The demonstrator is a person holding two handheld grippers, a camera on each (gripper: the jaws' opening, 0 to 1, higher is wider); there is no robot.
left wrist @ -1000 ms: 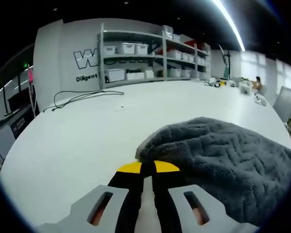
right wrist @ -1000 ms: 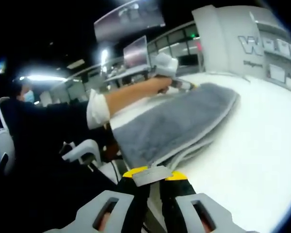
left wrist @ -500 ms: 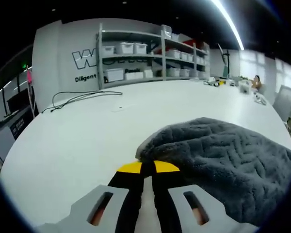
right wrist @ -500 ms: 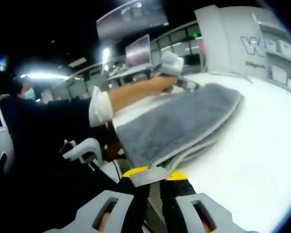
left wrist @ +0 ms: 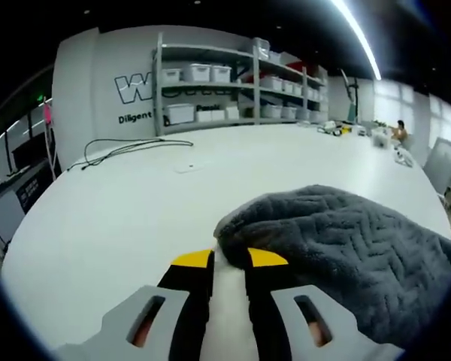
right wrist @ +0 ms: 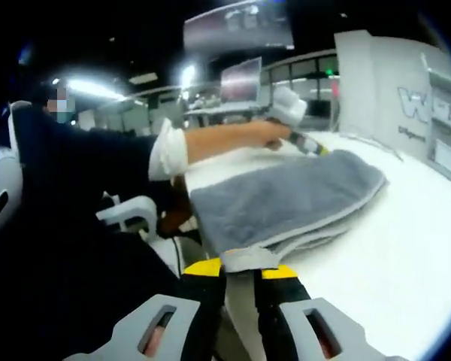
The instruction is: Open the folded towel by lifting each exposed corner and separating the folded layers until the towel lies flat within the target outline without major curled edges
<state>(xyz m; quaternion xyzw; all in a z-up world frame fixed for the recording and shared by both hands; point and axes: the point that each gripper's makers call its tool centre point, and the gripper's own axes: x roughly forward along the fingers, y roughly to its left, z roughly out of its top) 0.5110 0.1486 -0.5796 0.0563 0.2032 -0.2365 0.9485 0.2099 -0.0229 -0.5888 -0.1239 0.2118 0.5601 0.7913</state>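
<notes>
left fingers just parted, gap now open, towel corner released at tips; right fingers pinch near corner; folded towel on surface, unfolding unfinished.

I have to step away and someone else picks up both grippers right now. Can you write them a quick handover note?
Left gripper: open, fingers at the towel's rounded corner, gripping nothing.
Right gripper: shut on the towel's grey trimmed corner at the near table edge.
Towel: folded in stacked layers on the white table.
Done: one corner gripped. No target outline can be made out.
Left: grip the left corner, lift, separate the layers, spread flat.
</notes>
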